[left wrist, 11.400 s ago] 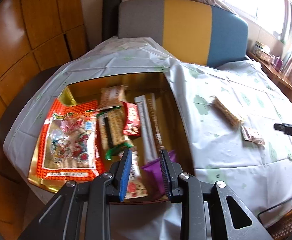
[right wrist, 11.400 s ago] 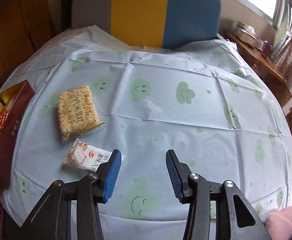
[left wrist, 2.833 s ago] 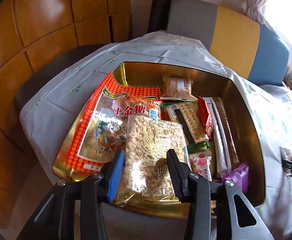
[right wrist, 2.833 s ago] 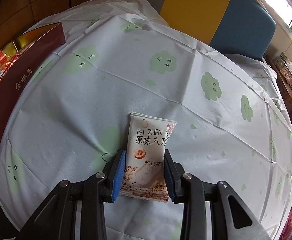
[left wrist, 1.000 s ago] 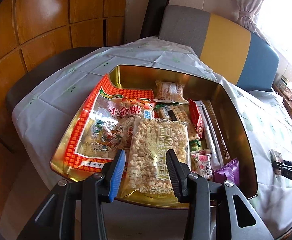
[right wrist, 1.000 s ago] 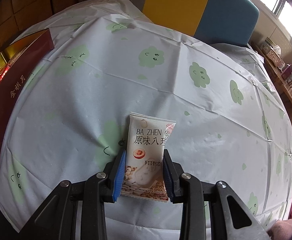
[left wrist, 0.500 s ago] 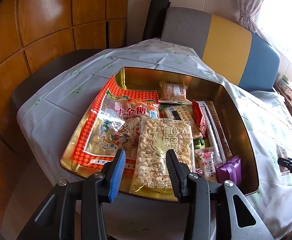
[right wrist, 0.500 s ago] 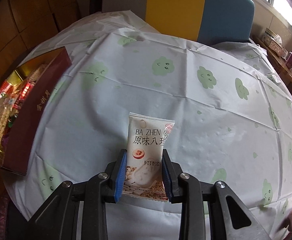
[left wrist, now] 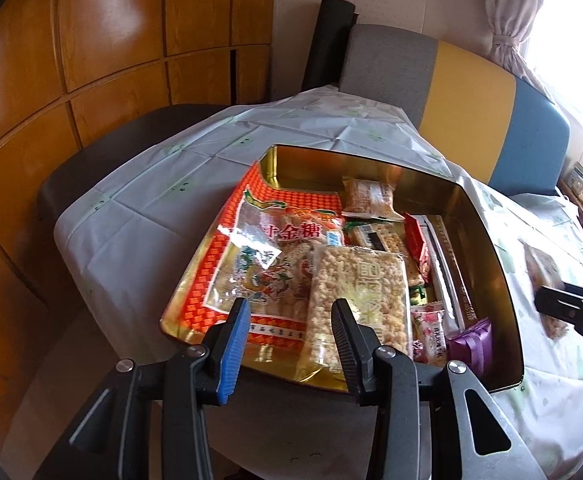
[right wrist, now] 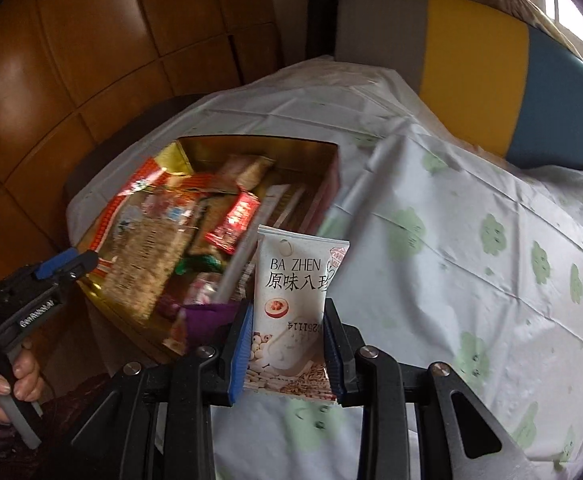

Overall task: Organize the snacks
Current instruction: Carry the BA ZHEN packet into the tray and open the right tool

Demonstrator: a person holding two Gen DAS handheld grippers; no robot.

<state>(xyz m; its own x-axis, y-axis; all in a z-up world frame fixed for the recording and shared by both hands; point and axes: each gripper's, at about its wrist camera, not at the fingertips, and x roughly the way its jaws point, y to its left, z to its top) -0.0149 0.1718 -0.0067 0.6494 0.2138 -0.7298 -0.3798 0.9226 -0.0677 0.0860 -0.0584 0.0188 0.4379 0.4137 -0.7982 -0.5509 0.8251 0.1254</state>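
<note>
Counter (left wrist: pixel 139 216) space is covered by a pale cloth printed with green smiling clouds, creased in a grid of folds. At its left end a gold tin (left wrist: pixel 487 236) is seen lying open, filled with snack packets: a large red-bordered candy bag (left wrist: pixel 259 248) on the left, a puffed rice bar (left wrist: pixel 355 292) partly over it at the near edge, and smaller packets and a purple pouch (left wrist: pixel 471 340) to the right. Beyond the counter a chair back (left wrist: pixel 463 92) in grey, yellow and blue is set, with orange wood panelling (left wrist: pixel 91 52) on the left wall and a curtained window at far right. The left tool (left wrist: pixel 289 332) is held open and empty above the tin's near edge. The right tool (right wrist: pixel 287 344) is closed on a white BA ZHEN packet (right wrist: pixel 295 292), which is held upright just right of the tin. A hand (right wrist: pixel 7 376) is seen on the left tool's grip.
</note>
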